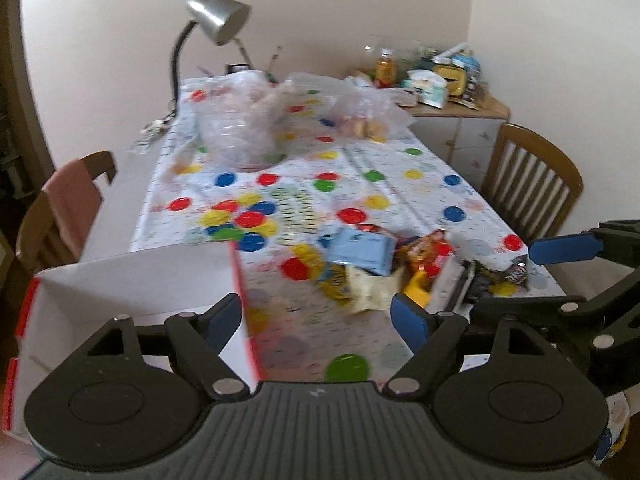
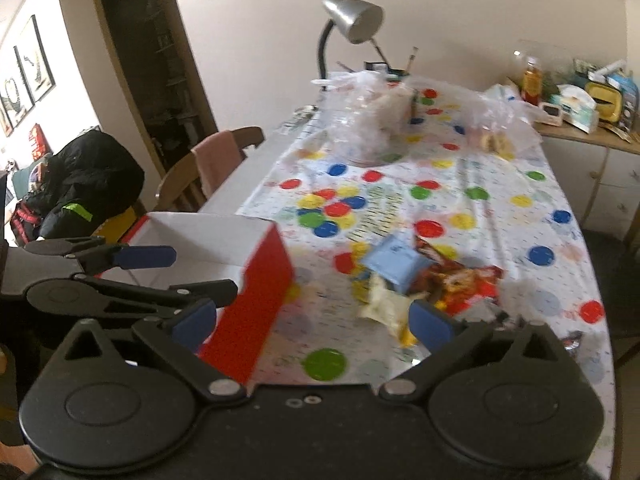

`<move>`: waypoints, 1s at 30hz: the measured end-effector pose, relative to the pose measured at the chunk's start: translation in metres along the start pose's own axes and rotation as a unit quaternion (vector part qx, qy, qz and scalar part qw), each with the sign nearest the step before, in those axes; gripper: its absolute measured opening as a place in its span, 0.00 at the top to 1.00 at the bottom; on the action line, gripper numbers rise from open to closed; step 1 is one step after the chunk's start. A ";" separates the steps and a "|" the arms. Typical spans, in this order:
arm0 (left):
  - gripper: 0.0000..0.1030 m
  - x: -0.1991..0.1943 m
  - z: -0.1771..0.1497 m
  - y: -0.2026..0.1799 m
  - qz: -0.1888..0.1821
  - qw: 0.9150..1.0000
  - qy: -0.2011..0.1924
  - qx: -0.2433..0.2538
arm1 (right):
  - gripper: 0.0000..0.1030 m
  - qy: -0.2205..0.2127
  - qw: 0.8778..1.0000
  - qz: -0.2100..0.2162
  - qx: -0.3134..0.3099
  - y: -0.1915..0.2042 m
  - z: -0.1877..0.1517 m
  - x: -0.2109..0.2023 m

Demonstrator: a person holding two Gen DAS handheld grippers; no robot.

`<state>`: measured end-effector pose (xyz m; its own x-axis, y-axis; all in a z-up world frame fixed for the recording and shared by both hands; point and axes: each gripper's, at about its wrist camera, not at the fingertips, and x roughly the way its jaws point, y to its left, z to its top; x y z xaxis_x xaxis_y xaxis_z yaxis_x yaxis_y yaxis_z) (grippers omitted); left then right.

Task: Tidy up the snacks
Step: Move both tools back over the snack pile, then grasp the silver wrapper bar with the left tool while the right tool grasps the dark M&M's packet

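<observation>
A pile of snack packets lies on the spotted tablecloth (image 1: 380, 184): a light blue packet (image 1: 362, 250), a red one (image 1: 428, 256), a yellow one (image 1: 328, 276) and a cream one (image 1: 370, 288). In the right wrist view the blue packet (image 2: 396, 262) and the red packet (image 2: 464, 284) show too. A white box with red sides (image 1: 132, 280) (image 2: 224, 240) stands open to the left of the pile. My left gripper (image 1: 320, 318) (image 2: 180, 276) is open and empty beside the box. My right gripper (image 2: 312, 320) (image 1: 536, 276) is wide open and empty, short of the pile.
A grey desk lamp (image 1: 218, 16) and clear plastic bags (image 1: 248, 120) sit at the table's far end. Wooden chairs stand at the left (image 1: 60, 216) and right (image 1: 532, 184). A cluttered sideboard (image 1: 452, 80) is at the back right. A black jacket (image 2: 92, 180) lies at the left.
</observation>
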<state>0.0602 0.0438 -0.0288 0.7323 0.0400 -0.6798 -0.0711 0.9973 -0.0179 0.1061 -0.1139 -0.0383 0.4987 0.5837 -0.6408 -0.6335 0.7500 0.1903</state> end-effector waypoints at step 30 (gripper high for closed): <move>0.20 0.162 0.007 -0.154 -0.087 0.973 0.100 0.189 | 0.07 0.083 0.994 -0.065 -0.016 -0.218 -0.060 0.030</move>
<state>0.1946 -0.1028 -0.1309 0.5626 -0.1059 -0.8199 0.3240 0.9407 0.1008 0.2233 -0.2785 -0.1432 0.4745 0.4202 -0.7735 -0.5892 0.8044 0.0756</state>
